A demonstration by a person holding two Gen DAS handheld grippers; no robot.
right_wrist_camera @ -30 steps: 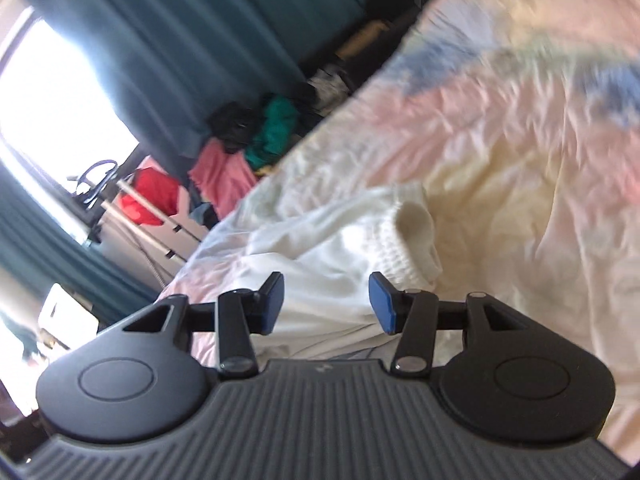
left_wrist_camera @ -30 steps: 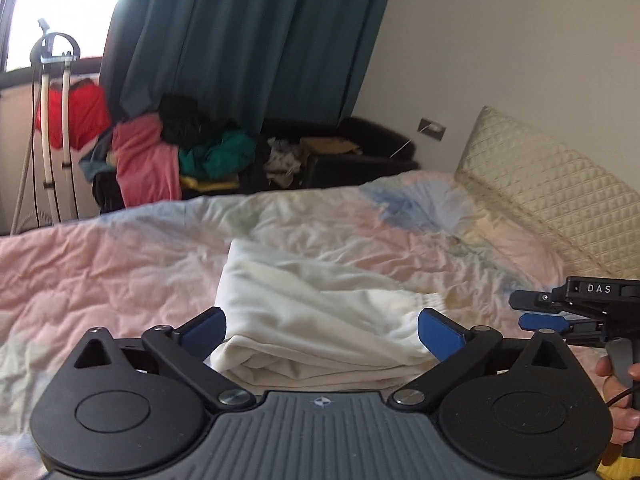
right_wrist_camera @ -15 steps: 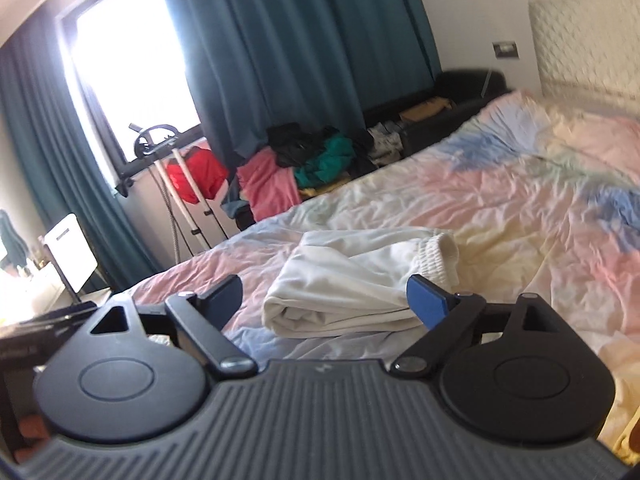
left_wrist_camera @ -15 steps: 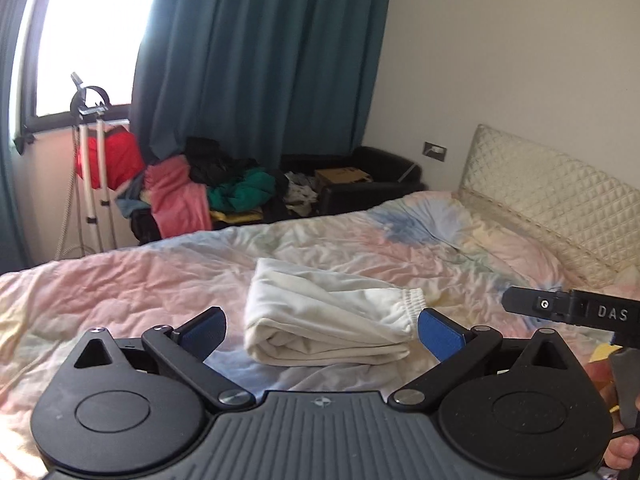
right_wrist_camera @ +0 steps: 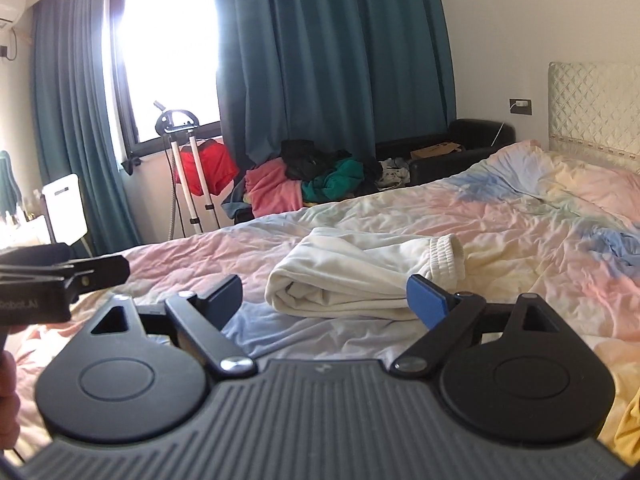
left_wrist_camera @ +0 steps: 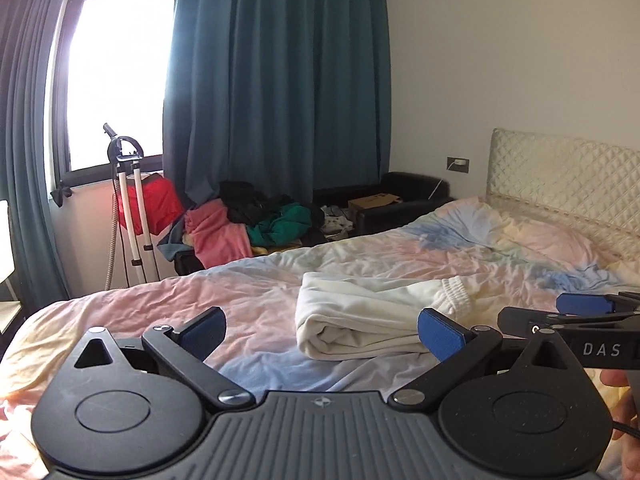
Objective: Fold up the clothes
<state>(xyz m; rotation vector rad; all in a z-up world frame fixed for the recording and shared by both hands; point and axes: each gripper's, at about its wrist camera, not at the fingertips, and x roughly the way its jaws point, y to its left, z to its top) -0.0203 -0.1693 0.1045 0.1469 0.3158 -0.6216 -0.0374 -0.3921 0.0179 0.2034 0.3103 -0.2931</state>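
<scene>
Cream garment (left_wrist_camera: 372, 322), folded bundle, lying centre frame on pastel bed (left_wrist_camera: 400, 256). Left gripper (left_wrist_camera: 322, 334): fingers spread wide, holding nothing. Right gripper (right_wrist_camera: 322, 298): likewise spread, holding nothing, clear of bundle.

Black hand-held gripper (left_wrist_camera: 322, 330), blue finger pads (left_wrist_camera: 440, 334), silver screws, white "DAS" lettering

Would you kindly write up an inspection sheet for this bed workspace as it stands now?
Surface: bed with rumpled pastel quilt.
Job's things: white garment lies folded on the quilt, elastic waistband to the right.
Clutter: clothes pile beyond the bed.
Grippers: left gripper open, empty; right gripper open, empty; both clear of the garment.
Cables: a cord at the wall socket.
Surroundings: teal curtains, bright window, quilted headboard.
</scene>
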